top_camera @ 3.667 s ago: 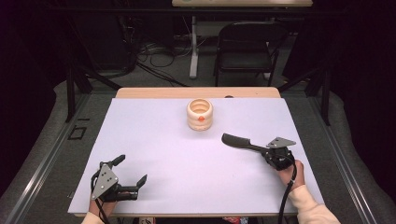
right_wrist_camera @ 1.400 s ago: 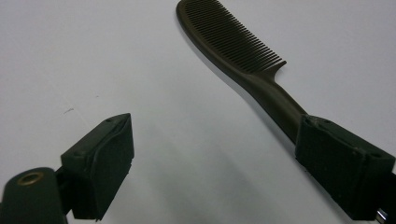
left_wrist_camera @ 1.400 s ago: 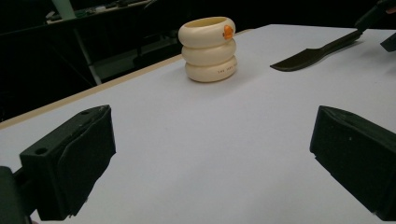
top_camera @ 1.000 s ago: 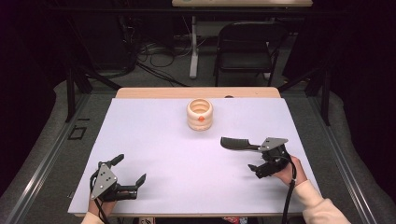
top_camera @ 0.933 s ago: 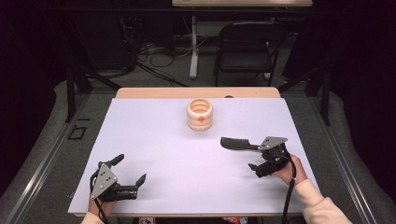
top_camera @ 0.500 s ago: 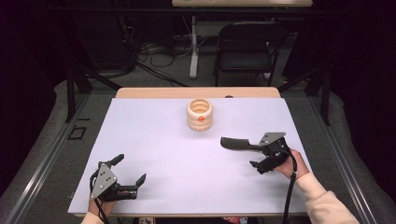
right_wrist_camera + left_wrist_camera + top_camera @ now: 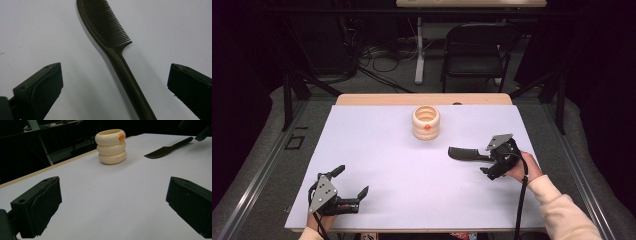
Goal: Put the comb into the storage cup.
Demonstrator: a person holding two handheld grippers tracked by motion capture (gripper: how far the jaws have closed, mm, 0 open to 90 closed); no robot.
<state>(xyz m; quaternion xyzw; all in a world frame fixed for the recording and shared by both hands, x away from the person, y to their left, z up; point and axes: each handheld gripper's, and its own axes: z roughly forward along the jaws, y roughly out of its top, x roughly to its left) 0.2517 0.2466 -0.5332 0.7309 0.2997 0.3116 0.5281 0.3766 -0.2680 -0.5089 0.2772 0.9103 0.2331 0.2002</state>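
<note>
Comb [image 7: 117, 52] lies flat on tabletop [image 7: 387, 150], handle between spread jaws of right gripper [image 7: 491, 162]; left gripper [image 7: 349, 187] also open, well apart.

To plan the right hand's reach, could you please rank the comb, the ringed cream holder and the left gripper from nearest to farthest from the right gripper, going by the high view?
1. Comb: on the table, its handle between the right gripper's open jaws.
2. Ringed cream holder: farther up the table, toward its far edge.
3. Left gripper: across the table, at the near left corner.
</note>
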